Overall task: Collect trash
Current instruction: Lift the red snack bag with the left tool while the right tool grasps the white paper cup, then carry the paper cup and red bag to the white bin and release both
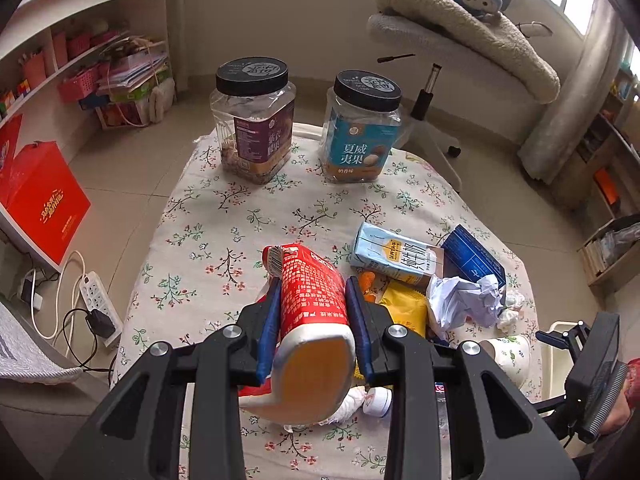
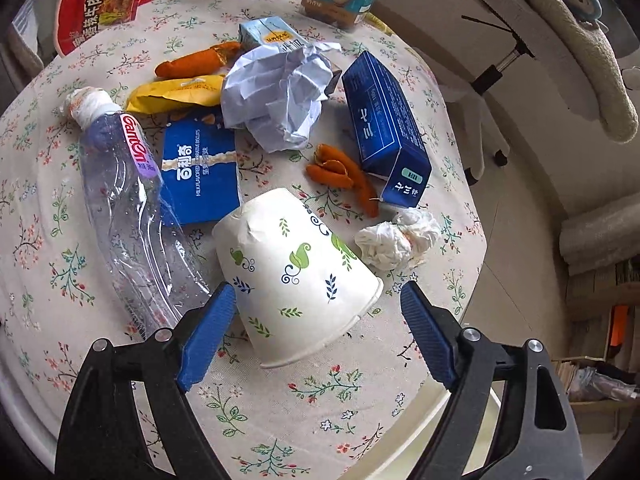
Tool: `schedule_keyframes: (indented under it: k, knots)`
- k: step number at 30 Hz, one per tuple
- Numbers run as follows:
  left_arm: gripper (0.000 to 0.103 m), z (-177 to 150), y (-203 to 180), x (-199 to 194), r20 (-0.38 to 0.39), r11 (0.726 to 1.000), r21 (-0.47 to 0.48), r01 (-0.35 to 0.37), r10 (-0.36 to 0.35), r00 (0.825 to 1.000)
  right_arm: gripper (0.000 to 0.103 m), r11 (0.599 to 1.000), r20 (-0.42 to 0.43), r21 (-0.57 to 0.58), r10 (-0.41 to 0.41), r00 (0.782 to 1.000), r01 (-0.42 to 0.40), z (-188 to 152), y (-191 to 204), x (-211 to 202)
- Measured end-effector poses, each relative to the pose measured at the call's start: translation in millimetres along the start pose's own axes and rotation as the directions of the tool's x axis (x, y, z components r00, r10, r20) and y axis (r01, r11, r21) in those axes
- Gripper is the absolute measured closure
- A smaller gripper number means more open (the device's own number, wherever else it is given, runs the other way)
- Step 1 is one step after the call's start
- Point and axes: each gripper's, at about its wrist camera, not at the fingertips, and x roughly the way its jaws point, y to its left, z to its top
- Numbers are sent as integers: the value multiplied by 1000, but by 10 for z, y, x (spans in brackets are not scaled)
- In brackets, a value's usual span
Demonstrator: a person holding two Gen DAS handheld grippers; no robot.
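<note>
My left gripper (image 1: 312, 292) is shut on a red instant noodle cup (image 1: 310, 312) and holds it above the floral table (image 1: 224, 216); the cup also shows in the right wrist view (image 2: 100, 0) at top left. My right gripper (image 2: 316, 300) is open, its fingers either side of a white paper cup (image 2: 300, 272) lying on its side. Trash lies around: a crushed clear bottle (image 2: 132, 200), a blue biscuit packet (image 2: 200, 176), crumpled paper (image 2: 276, 96), a dark blue carton (image 2: 384, 128), orange peels (image 2: 344, 176), a tissue wad (image 2: 396, 240), a yellow wrapper (image 2: 176, 94), a milk carton (image 2: 268, 34).
Two black-lidded snack jars (image 1: 256, 120) (image 1: 360, 128) stand at the table's far edge. An office chair (image 1: 448, 52) with a cushion and plush toy stands beyond it. A red box (image 1: 44, 200) and a power strip (image 1: 96, 300) are on the left by shelves.
</note>
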Motion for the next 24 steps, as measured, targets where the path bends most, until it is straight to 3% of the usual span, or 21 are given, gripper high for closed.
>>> schedule_keyframes:
  k: [5, 8, 9, 10, 16, 24]
  knots:
    - [71, -3, -3, 24, -8, 1000, -1, 7, -7, 1000, 23, 1000, -4, -9, 27, 1000, -27, 105, 66, 136]
    - [71, 1, -3, 33, -9, 1000, -2, 10, -10, 1000, 42, 996, 9, 70, 61, 998, -62, 174, -10, 147]
    - [71, 2, 4, 32, -7, 1000, -6, 13, -13, 1000, 56, 991, 24, 107, 83, 996, -85, 204, -61, 106]
    - [71, 5, 10, 26, -5, 1000, -10, 17, -17, 1000, 59, 986, 38, 142, 88, 995, -92, 216, -115, 69]
    - [71, 25, -10, -30, 28, 998, -33, 61, -61, 998, 62, 939, 160, 304, 115, 980, -160, 212, -393, -202]
    - [71, 21, -346, -167, 117, 993, 21, 120, -122, 986, 62, 904, 330, 395, 27, 943, -164, 155, -538, -643]
